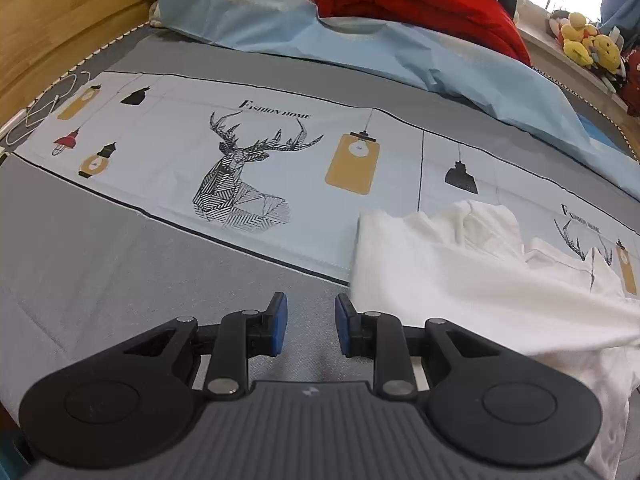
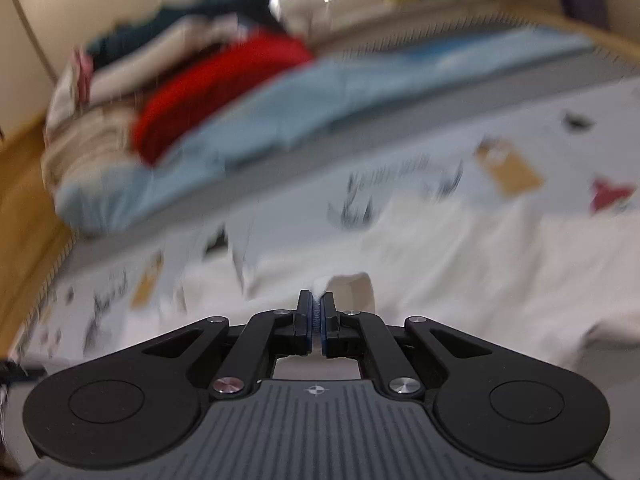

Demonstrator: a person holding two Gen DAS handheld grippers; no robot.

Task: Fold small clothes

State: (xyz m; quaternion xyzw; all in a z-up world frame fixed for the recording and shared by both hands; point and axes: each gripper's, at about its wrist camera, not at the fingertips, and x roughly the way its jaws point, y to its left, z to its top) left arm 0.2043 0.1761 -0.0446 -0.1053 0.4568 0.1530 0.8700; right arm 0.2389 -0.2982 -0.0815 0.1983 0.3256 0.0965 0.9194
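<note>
Left gripper (image 1: pixel 311 322) over grey band of bed sheet (image 1: pixel 120 264), jaws partly apart, nothing between blue pads (image 1: pixel 280 316). White garment (image 1: pixel 460 280) lies rumpled on sheet just beside gripper's right finger, spreading toward right edge of bed, partly over printed strip with deer and lamps. Right gripper (image 2: pixel 318 312) clamped tight on pinch of white garment (image 2: pixel 460 264), fabric bulging above fingertips. Right view blurred. Blue pillow (image 1: pixel 280 24) and red blanket (image 1: pixel 420 4) at far edge of bed.
</note>
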